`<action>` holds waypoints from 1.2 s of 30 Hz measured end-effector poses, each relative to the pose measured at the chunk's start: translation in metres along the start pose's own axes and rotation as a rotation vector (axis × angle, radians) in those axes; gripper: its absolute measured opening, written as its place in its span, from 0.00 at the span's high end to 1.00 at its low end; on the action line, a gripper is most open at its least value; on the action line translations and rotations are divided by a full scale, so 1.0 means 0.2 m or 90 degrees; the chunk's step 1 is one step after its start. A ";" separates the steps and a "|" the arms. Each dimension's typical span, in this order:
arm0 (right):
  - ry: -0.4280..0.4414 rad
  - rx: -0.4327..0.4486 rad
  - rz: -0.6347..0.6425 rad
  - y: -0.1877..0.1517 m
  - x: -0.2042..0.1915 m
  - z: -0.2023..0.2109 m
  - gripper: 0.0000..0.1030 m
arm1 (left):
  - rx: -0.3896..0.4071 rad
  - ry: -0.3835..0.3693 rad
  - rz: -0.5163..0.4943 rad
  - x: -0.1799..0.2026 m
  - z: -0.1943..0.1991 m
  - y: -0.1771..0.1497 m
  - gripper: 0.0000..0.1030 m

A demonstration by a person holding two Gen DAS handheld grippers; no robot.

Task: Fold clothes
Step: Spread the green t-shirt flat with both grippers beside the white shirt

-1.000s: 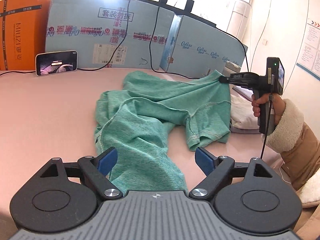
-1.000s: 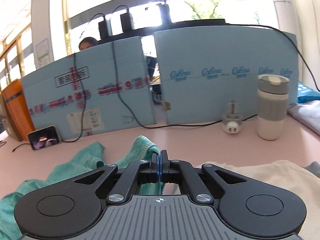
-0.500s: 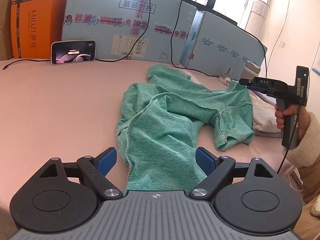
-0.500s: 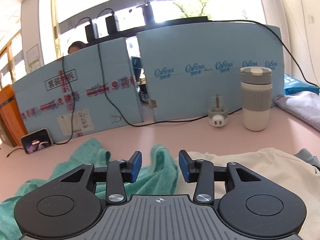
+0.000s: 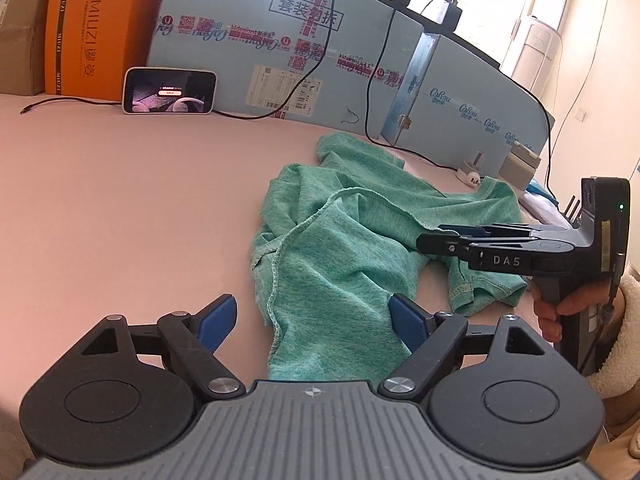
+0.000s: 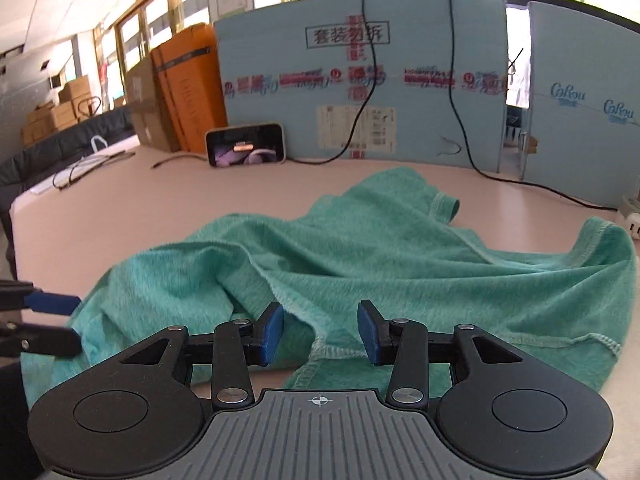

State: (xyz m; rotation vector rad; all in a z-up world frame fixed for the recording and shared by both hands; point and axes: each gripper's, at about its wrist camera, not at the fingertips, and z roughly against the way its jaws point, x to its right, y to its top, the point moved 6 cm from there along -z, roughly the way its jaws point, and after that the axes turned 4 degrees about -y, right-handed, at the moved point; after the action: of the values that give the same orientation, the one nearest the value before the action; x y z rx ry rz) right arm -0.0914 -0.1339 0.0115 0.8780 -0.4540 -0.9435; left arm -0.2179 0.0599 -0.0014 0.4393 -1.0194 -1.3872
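Green T-shirt (image 5: 352,240) crumpled, long axis running away from left gripper (image 5: 310,320), hem between its wide, empty jaws. Right gripper (image 6: 320,334) half-open, empty, over sleeve edge; nearer the sleeve.

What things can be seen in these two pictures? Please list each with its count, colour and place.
garment: one, green, crumpled on the table in front of both grippers
table: one, pink
phone: one, white frame, screen lit, leaning at the table's back
cardboard panels: two, light blue, upright behind the table
box: one, orange, back left
cables: several, black, hanging over the panels
plug adapter: one, white, back right
left gripper: one, black with blue pads, jaws open over the garment's near edge
right gripper: one, black with blue pads, jaws open over a hem
hand: one, with cream fleece sleeve, holding the right gripper
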 end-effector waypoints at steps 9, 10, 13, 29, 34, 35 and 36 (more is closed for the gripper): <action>-0.018 -0.007 0.046 -0.09 -0.02 0.02 0.68 | 0.027 -0.015 0.014 0.02 -0.01 0.01 0.56; -0.019 -0.006 0.048 -0.09 -0.01 0.02 0.71 | 0.030 -0.017 0.011 0.03 -0.01 0.01 0.61; -0.022 -0.005 0.038 -0.11 0.02 0.03 0.84 | 0.035 -0.027 0.003 0.05 0.00 0.01 0.77; -0.089 0.156 -0.108 -0.03 0.29 0.46 0.99 | 0.024 -0.255 -0.090 0.46 0.12 -0.02 0.91; -0.140 0.224 -0.151 -0.02 0.44 0.67 1.00 | -0.029 -0.292 -0.113 0.57 0.02 -0.08 0.92; -0.144 0.226 -0.155 -0.03 0.45 0.69 1.00 | -0.037 -0.299 -0.114 0.58 0.01 -0.09 0.93; -0.140 0.220 -0.151 -0.04 0.46 0.70 0.99 | -0.042 -0.306 -0.115 0.60 0.00 -0.10 0.93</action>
State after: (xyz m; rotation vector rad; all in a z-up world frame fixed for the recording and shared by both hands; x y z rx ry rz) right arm -0.1416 -0.2762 0.0837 1.1643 -0.7283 -1.2080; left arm -0.2451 -0.0557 0.0219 0.1489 -1.3393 -1.7311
